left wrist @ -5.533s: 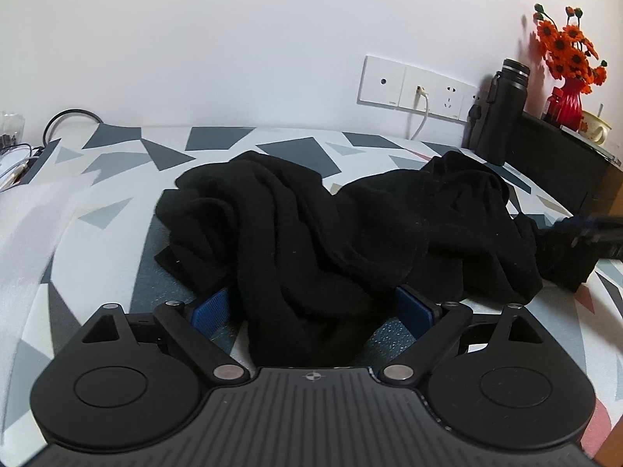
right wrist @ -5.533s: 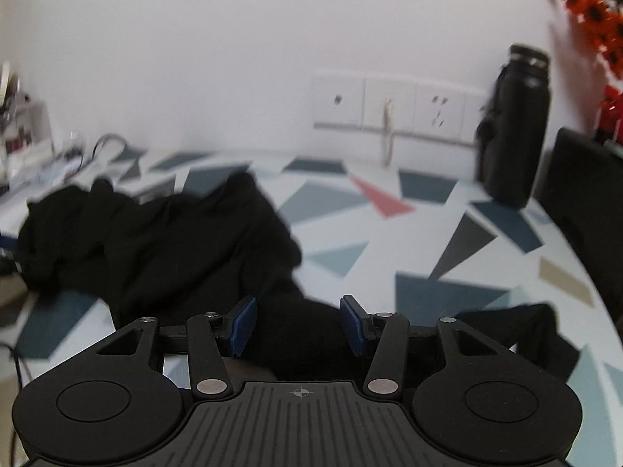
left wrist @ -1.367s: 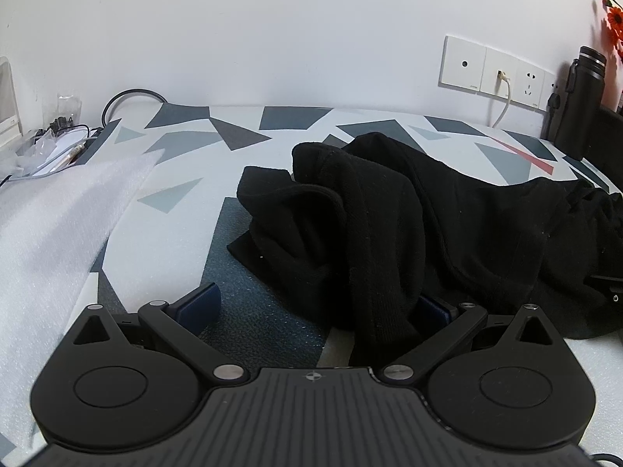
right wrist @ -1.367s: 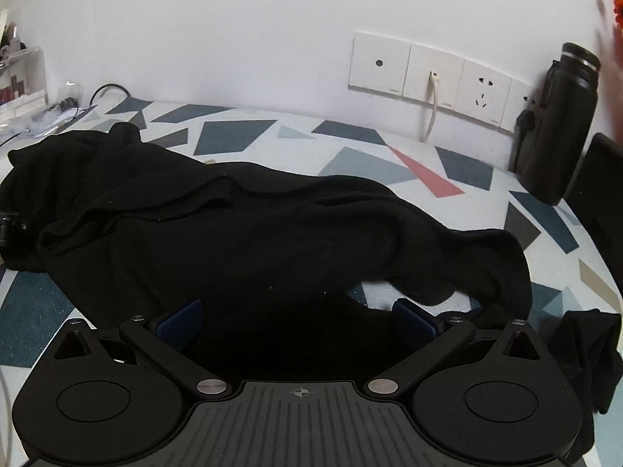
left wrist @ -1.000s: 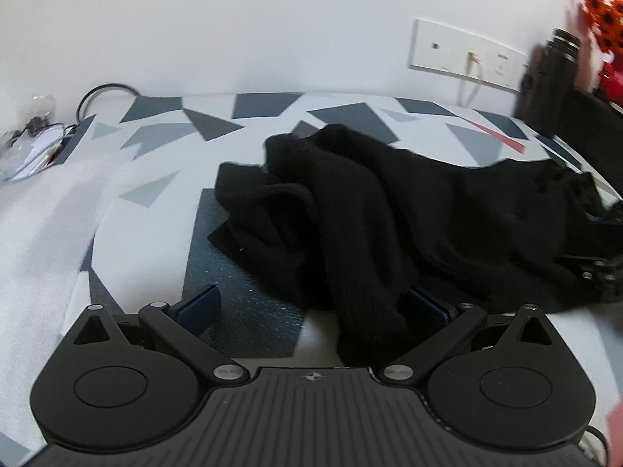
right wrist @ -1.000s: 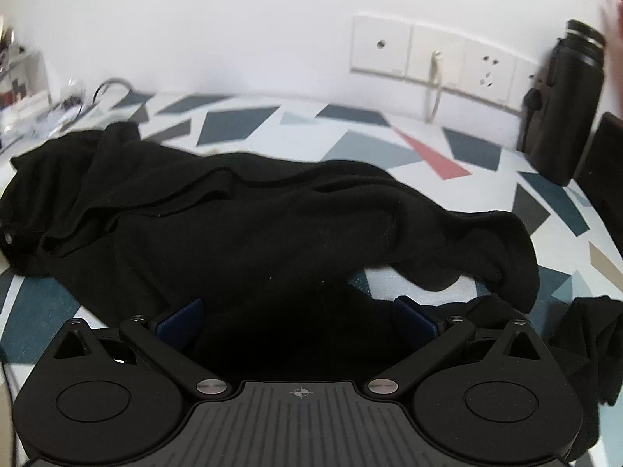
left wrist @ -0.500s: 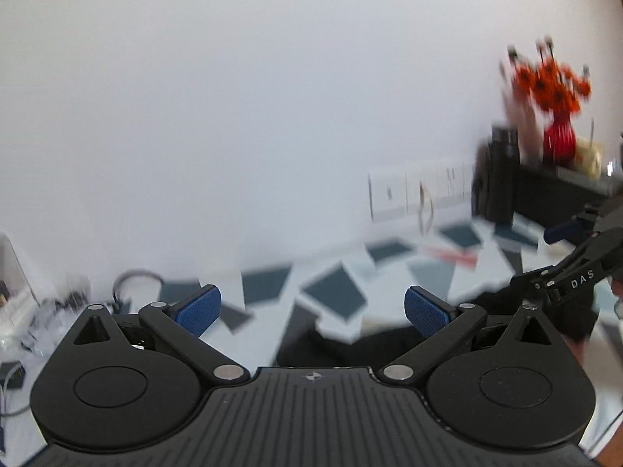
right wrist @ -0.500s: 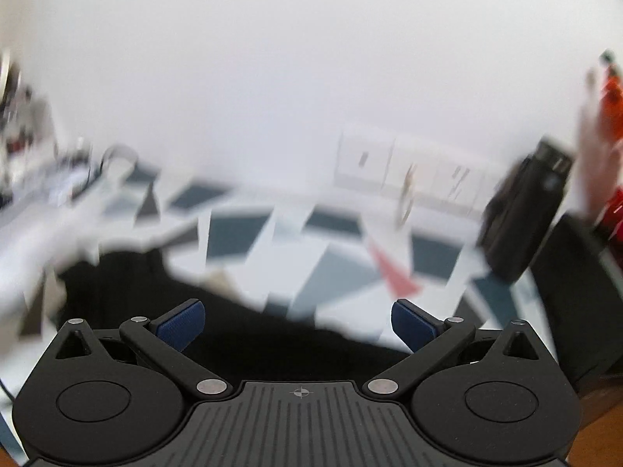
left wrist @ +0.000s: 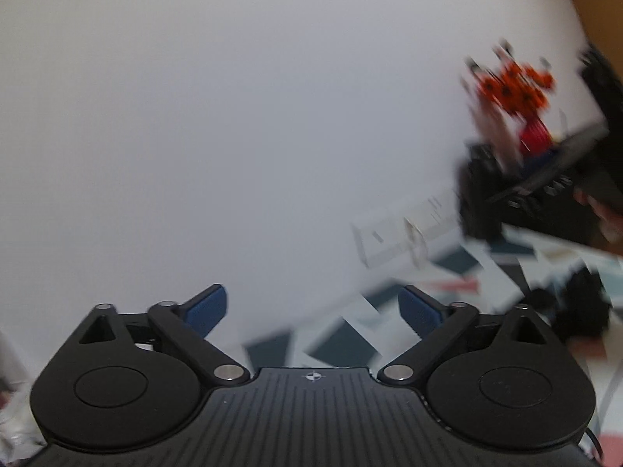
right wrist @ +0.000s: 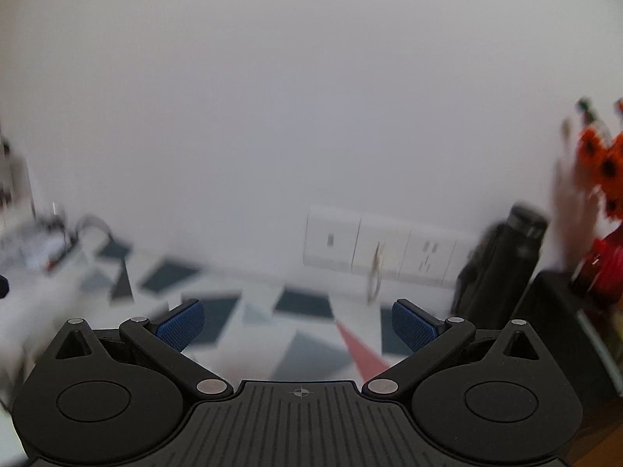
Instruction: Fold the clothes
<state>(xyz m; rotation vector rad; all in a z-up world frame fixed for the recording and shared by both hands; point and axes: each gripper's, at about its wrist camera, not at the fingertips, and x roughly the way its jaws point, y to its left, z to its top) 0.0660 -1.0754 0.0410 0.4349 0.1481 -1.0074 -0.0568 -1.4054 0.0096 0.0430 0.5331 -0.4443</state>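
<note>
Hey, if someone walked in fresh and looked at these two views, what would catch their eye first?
Probably the orange flowers in a red vase at the far right, bright against the bare white wall. Next, the open left gripper and right gripper, blue pads spread and holding nothing. Only a blurred scrap of black clothing shows, low at the right of the left view.

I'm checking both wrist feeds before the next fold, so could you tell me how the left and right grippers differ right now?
The left gripper is rolled, so the table slants in its view; the right gripper sits level. A bit of black garment shows beside the left one; none shows in the right view. Both are open, empty and raised toward the wall.
</note>
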